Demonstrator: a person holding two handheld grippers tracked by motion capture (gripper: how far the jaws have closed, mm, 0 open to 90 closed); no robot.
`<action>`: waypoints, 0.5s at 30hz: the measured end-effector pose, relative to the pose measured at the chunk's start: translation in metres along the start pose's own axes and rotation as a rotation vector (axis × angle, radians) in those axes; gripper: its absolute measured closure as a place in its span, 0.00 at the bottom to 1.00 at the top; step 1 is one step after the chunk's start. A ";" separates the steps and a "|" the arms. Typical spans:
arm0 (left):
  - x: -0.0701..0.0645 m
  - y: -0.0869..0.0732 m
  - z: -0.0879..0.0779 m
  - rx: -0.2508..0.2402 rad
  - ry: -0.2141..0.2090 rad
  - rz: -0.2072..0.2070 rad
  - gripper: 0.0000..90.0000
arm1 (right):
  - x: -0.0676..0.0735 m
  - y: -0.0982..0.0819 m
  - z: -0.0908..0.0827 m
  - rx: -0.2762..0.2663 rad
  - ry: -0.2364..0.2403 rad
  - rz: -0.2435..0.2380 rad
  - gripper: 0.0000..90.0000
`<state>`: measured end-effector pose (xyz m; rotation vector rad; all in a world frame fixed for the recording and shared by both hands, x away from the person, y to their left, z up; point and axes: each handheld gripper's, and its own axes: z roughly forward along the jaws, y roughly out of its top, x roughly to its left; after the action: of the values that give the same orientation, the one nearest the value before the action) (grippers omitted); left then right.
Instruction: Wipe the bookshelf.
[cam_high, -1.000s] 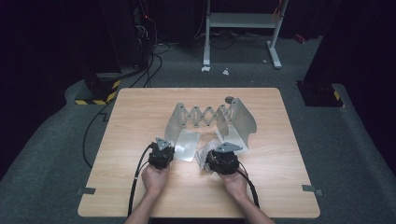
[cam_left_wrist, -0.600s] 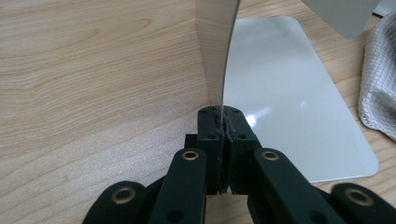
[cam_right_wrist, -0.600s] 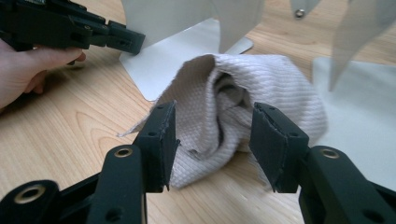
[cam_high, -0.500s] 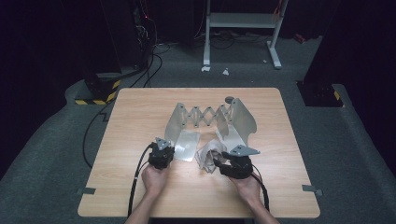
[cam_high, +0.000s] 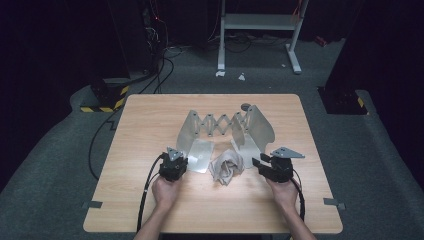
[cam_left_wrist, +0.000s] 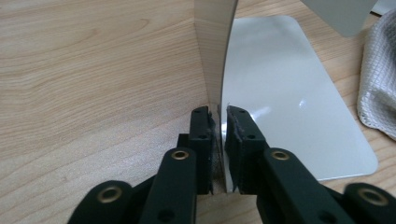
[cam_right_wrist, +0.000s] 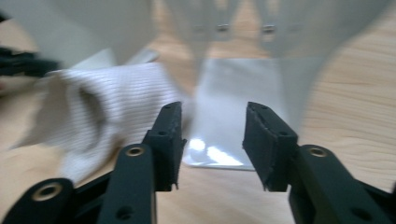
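A metal folding rack (cam_high: 220, 122) with a scissor lattice joins two L-shaped plates on the wooden table (cam_high: 150, 125). A crumpled white cloth (cam_high: 226, 167) lies between the plates' bases. My left gripper (cam_high: 182, 160) stands at the left plate; its jaws have just been opening. The plate's upright edge (cam_left_wrist: 212, 51) runs down between the left gripper (cam_left_wrist: 220, 122) with a thin gap at the pads. My right gripper (cam_high: 258, 163) is open to the right of the cloth (cam_right_wrist: 93, 107); its jaws have just been closing. Nothing lies between the right gripper (cam_right_wrist: 212, 119), which faces the right plate's base (cam_right_wrist: 229, 102).
The left plate's flat base (cam_left_wrist: 280, 93) lies on the table next to the cloth (cam_left_wrist: 380, 84). A small dark round object (cam_high: 245, 106) sits behind the right plate. Bare wood stretches along the table's left side and front edge.
My right gripper has moved to the right, away from the cloth, which now lies in the open between the plates. The left hand has stayed where it was.
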<state>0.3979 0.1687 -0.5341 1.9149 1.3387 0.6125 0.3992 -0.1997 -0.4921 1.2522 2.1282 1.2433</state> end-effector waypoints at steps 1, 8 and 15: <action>0.000 0.000 0.000 -0.001 -0.004 -0.003 0.85 | -0.004 0.000 0.001 -0.002 -0.022 0.011 0.67; 0.000 -0.003 -0.003 0.001 -0.025 -0.011 0.65 | -0.020 0.001 0.012 0.004 -0.135 0.056 0.71; -0.005 -0.009 -0.015 -0.002 -0.061 -0.021 0.54 | -0.028 0.002 0.031 0.045 -0.168 0.049 0.75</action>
<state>0.3800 0.1701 -0.5308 1.9008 1.3177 0.5408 0.4358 -0.2075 -0.5103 1.3843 2.0270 1.0734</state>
